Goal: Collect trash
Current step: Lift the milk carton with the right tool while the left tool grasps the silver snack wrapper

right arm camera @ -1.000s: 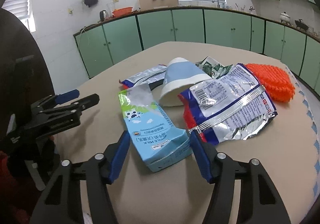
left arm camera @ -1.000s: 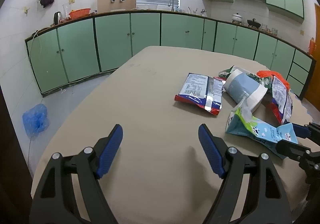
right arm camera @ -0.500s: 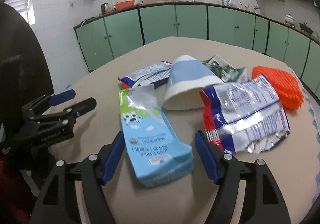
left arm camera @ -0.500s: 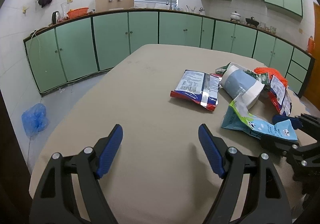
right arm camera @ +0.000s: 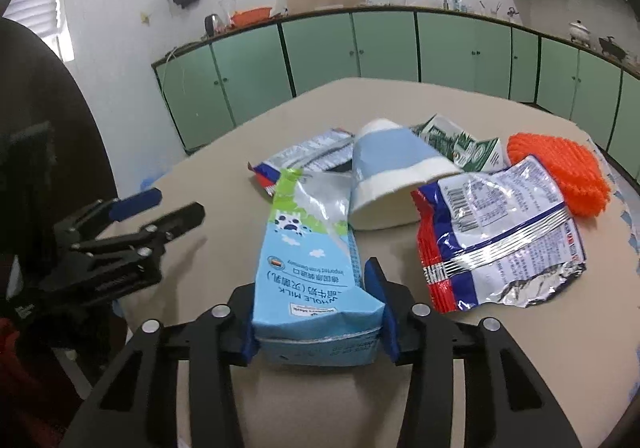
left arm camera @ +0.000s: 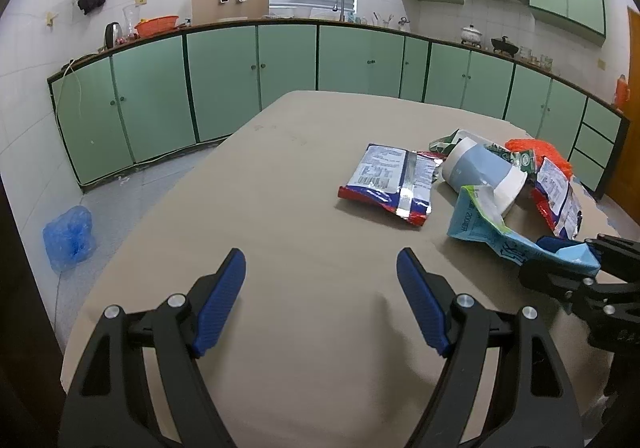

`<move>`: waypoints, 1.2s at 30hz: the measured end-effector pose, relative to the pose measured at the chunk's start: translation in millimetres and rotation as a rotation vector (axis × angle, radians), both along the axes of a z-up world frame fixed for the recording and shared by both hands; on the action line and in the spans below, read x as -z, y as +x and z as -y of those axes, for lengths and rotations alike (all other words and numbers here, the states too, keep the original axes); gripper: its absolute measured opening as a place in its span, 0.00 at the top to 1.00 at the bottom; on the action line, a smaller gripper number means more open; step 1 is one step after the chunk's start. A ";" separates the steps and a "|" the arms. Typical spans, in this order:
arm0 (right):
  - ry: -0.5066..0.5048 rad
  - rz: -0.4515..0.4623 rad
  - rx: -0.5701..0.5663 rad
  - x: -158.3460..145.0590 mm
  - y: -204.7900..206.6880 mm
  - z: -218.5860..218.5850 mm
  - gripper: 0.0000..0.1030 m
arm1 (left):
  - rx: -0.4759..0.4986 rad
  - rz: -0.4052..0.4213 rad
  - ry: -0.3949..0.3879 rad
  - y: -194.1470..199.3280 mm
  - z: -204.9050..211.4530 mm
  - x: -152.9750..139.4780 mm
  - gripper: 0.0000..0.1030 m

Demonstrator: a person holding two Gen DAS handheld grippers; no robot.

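A blue milk carton [right arm camera: 316, 272] lies on the beige table [right arm camera: 224, 168]; my right gripper [right arm camera: 316, 312] is shut on its near end, pads pressed on both sides. It also shows in the left wrist view [left arm camera: 504, 228]. Behind it lie a blue-and-white paper cup [right arm camera: 392, 172], a red-blue-silver snack wrapper [right arm camera: 500, 232], a second wrapper [right arm camera: 304, 160], a green carton [right arm camera: 456, 140] and an orange scrubber [right arm camera: 560, 168]. My left gripper [left arm camera: 320, 296] is open and empty over bare table, left of the trash; it shows in the right wrist view [right arm camera: 152, 208].
Green kitchen cabinets [left arm camera: 280, 68] run along the far wall. A blue plastic bag [left arm camera: 68, 236] lies on the floor to the left of the table. A dark chair back [right arm camera: 48, 128] stands at the left in the right wrist view.
My right gripper moved forward around the milk carton and closed on its near end. The left gripper stayed open and hardly moved.
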State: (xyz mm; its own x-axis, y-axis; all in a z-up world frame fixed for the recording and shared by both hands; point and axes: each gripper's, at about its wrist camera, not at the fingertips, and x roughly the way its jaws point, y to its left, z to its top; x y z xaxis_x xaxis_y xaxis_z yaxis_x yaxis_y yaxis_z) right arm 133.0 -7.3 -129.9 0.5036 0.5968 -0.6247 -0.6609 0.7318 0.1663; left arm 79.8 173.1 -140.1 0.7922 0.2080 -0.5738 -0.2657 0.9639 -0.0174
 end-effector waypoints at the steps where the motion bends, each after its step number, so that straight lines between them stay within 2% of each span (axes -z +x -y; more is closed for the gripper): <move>1: 0.009 0.008 0.003 -4.4 -2.2 2.4 0.56 | 0.003 0.002 0.000 -0.1 1.3 -0.6 0.26; 12: 0.067 0.056 0.011 -34.2 -19.3 27.0 0.56 | 0.048 0.028 -0.004 6.4 19.8 -11.2 0.26; 18: 0.087 0.072 0.101 -43.4 -13.8 53.5 0.56 | 0.100 0.045 -0.012 16.4 39.8 -17.8 0.27; 26: 0.084 0.100 0.239 -52.6 -4.0 102.2 0.56 | 0.229 0.055 -0.055 39.4 87.9 -24.0 0.27; 36: 0.059 0.093 0.346 -42.1 2.1 146.2 0.56 | 0.329 0.006 -0.087 77.9 140.6 -11.3 0.27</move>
